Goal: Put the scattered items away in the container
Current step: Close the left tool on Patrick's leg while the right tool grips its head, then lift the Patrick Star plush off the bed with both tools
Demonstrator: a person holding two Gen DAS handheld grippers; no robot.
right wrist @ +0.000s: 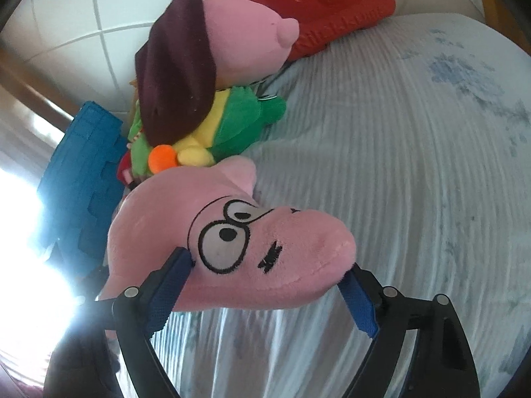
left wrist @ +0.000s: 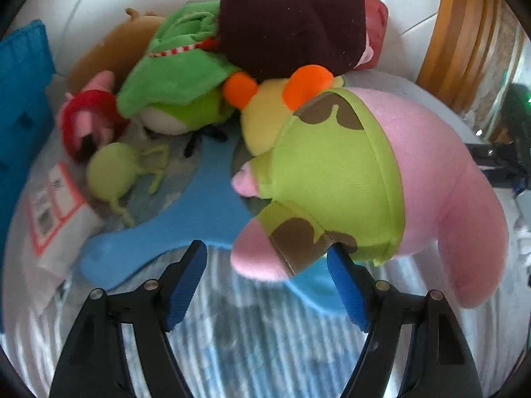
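Pink starfish plush, green shorts with brown patches: gripped at the head between the pads of the right gripper, jaws set wide around the soft bulk, evidently for lifting clear of the bed. Face with stitched eyes turned toward the right wrist camera.

Left gripper: jaws spread, nothing clamped; one blue finger touching or just under the shorts, the other apart from the plush. Probably placed to steady the legs.

Blue basket: at the bed's edge against the tiled wall, beside the toy pile; presumably the container, interior not visible.

Pile between plush and basket: pig plush with dark maroon cloth, green frog-like plush, yellow toy with orange feet, small pale green toy, flat blue foam shape.

Open room: striped bedsheet bare on the right; route to the basket crowded by the pile, so a high carry over it looks safest.
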